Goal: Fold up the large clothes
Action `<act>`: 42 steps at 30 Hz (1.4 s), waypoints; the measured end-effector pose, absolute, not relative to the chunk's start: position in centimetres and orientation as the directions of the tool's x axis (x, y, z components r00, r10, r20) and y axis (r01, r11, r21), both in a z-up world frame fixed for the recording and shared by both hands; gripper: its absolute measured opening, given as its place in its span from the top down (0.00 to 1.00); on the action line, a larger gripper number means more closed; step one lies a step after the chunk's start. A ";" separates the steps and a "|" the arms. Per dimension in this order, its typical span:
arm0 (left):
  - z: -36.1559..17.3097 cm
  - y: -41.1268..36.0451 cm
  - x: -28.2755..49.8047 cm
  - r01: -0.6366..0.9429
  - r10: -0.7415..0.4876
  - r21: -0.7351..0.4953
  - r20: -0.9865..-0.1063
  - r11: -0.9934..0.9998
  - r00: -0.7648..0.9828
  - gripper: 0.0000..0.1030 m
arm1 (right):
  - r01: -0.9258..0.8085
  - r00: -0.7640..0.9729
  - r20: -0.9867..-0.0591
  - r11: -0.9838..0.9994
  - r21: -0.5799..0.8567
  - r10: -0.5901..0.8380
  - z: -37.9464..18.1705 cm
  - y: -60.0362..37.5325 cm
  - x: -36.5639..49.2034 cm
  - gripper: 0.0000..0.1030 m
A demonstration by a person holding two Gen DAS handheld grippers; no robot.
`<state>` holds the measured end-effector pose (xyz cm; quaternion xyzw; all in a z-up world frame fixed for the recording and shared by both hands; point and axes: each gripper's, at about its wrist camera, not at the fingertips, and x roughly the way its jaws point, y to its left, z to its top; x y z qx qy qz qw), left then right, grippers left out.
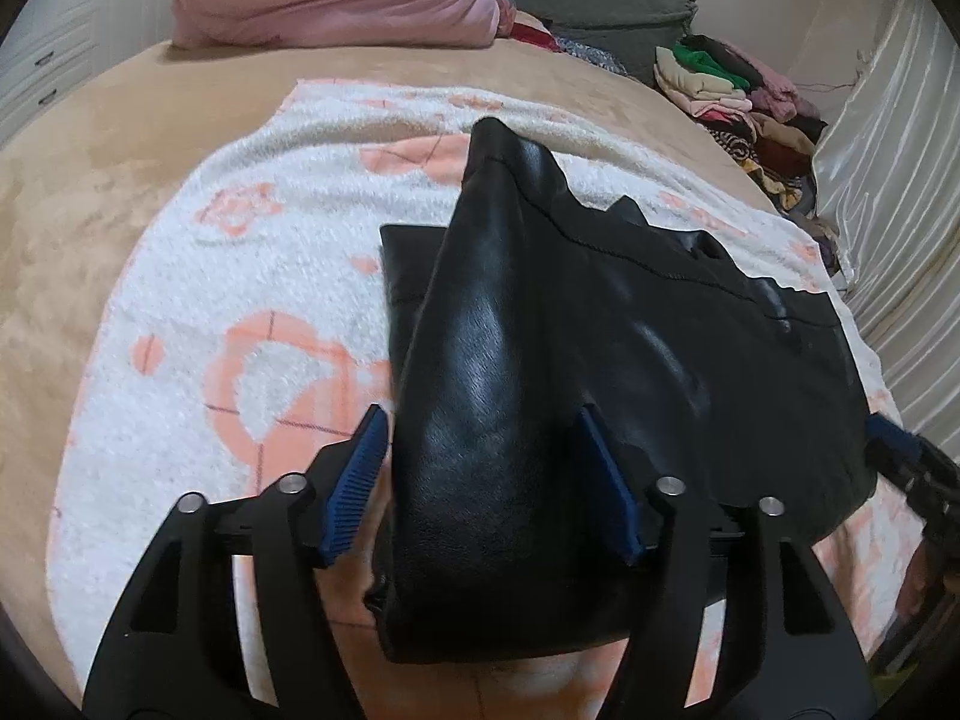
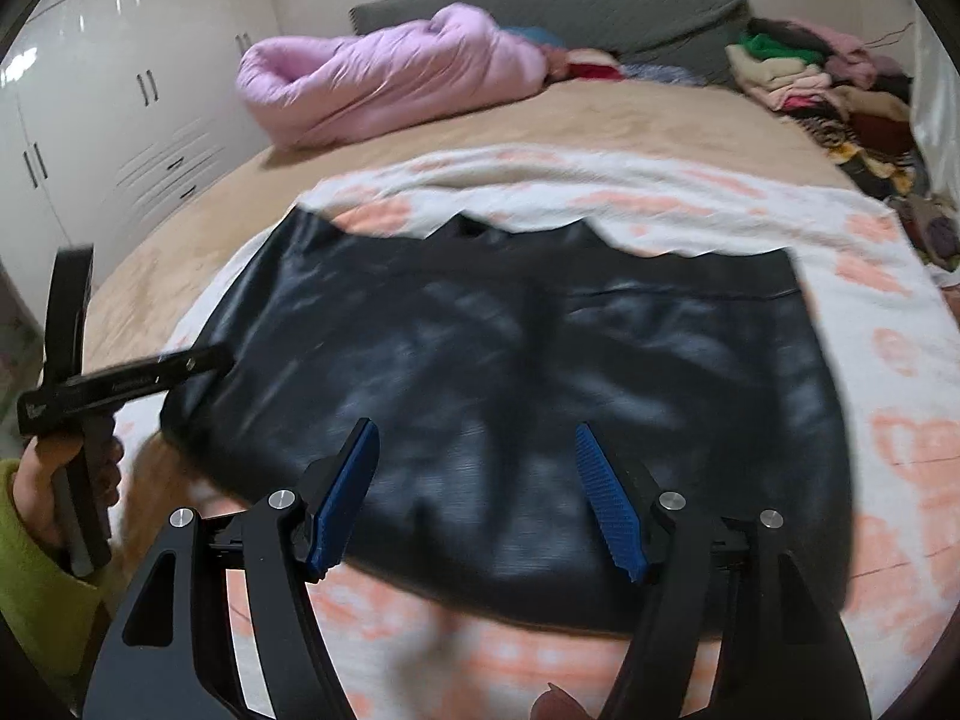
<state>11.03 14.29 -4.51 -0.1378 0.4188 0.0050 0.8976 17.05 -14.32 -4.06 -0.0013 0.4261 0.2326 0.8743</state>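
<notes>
Black leather-look garment (image 2: 510,372) spread on a towel mid-bed, one sleeve lifted.

The left tool (image 1: 480,480) has its blue ribbed pads either side of a raised sleeve (image 1: 480,324), which fills the gap, though whether they truly pinch it I cannot tell; the right tool (image 2: 477,495) hangs open above the garment, holding nothing. The material looks smooth, glossy and fairly heavy (likely slippery against the pads), creasing in broad stiff folds rather than draping, so seams, cuffs and hems seem the surest holds. Under it lies a fluffy white-and-peach towel (image 1: 180,276) on the tan bed (image 2: 198,228), whose far edge carries a pink quilt (image 2: 384,72).
</notes>
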 end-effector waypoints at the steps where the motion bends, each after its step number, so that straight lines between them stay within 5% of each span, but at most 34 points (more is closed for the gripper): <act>1: -4.5 14.4 11.2 -0.126 -0.107 -0.245 -0.754 0.961 0.647 0.38 | -0.424 0.501 -0.759 0.883 0.203 0.416 -4.7 -13.4 17.1 0.36; 6: -4.7 15.7 12.8 -0.129 -0.158 -0.310 -0.748 0.942 0.645 0.25 | -0.442 0.408 -0.840 0.882 0.162 0.358 -8.6 -10.9 17.4 0.36; 14: -7.0 17.5 17.6 -0.145 -0.253 -0.410 -0.765 0.901 0.593 0.23 | -0.447 0.344 -0.853 0.867 0.219 0.393 -8.4 -11.8 18.7 0.36; 17: -7.6 17.9 18.6 -0.145 -0.310 -0.473 -0.749 0.869 0.585 0.41 | -0.436 0.428 -0.814 0.879 0.194 0.392 -5.4 -12.1 20.7 0.43; 19: -7.5 17.8 18.5 -0.141 -0.307 -0.470 -0.746 0.871 0.590 0.44 | -0.386 0.488 -0.790 0.903 0.187 0.372 -4.1 -12.5 23.3 0.57; 21: -7.2 17.7 18.2 -0.134 -0.305 -0.471 -0.737 0.872 0.603 0.54 | -0.357 0.497 -0.788 0.914 0.195 0.362 -3.9 -12.3 25.8 0.82; 26: -5.5 17.2 17.2 -0.091 -0.317 -0.478 -0.701 0.873 0.638 0.73 | -0.292 0.442 -0.852 0.943 0.160 0.282 -7.7 -10.3 31.1 0.83; 31: -3.2 15.8 17.3 -0.046 -0.308 -0.442 -0.692 0.896 0.653 0.80 | -0.270 0.426 -0.861 0.947 0.173 0.279 -9.8 -10.2 31.5 0.83; 34: -2.7 15.4 17.4 -0.035 -0.296 -0.416 -0.700 0.909 0.650 0.81 | -0.307 0.462 -0.822 0.929 0.205 0.334 -7.4 -11.0 29.4 0.78; 37: -2.6 15.3 17.6 -0.034 -0.291 -0.408 -0.706 0.912 0.646 0.81 | -0.422 0.526 -0.721 0.874 0.240 0.452 -4.0 -10.9 24.1 0.36; 41: -2.4 15.2 17.5 -0.035 -0.285 -0.399 -0.710 0.916 0.644 0.81 | -0.534 0.597 -0.649 0.837 0.118 0.472 -3.1 -8.1 17.2 0.07; 42: -2.4 15.2 17.6 -0.037 -0.284 -0.399 -0.711 0.916 0.643 0.81 | -0.553 0.622 -0.635 0.831 0.059 0.459 -3.3 -7.1 15.6 0.06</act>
